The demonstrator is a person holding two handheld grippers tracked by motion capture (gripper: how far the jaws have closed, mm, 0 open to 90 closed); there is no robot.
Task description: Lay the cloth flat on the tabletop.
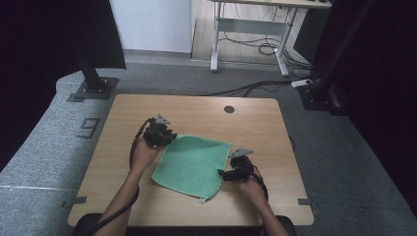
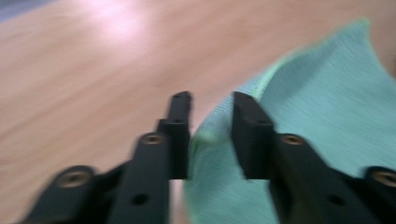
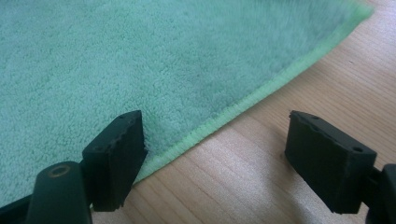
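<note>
On the bench [image 1: 123, 196], centre: one green cloth [image 1: 192, 164], lying flat. Soft, light, limp terry; it should bunch when pinched. Best hold: hemmed corners. Left gripper [image 1: 158, 132], at 10 o'clock, jaws narrow, straddling a corner, unpinched. Right gripper [image 1: 235, 171], at 4 o'clock, jaws wide over the edge.
</note>
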